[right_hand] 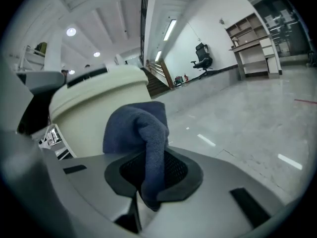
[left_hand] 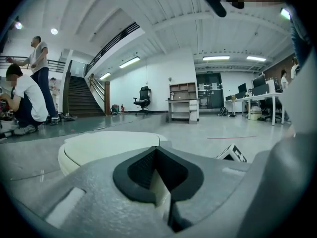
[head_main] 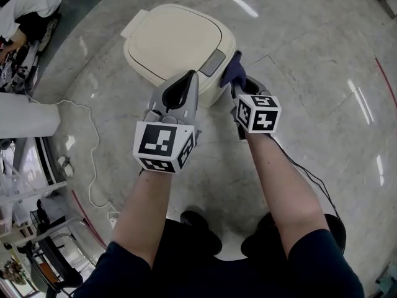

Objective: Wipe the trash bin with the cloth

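Standing on the grey floor [head_main: 310,61], a cream oblong plastic trash bin [head_main: 177,45] points its latch end at the person [head_main: 279,185]. The outstretched right claw [head_main: 239,87] pinches a dark blue cloth [head_main: 233,69] beside that end. The left claw [head_main: 187,78] is closed and empty.

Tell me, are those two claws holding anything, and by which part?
The right claw is shut on a dark blue cloth, pinching a bunched fold of it. The left claw is shut and empty.
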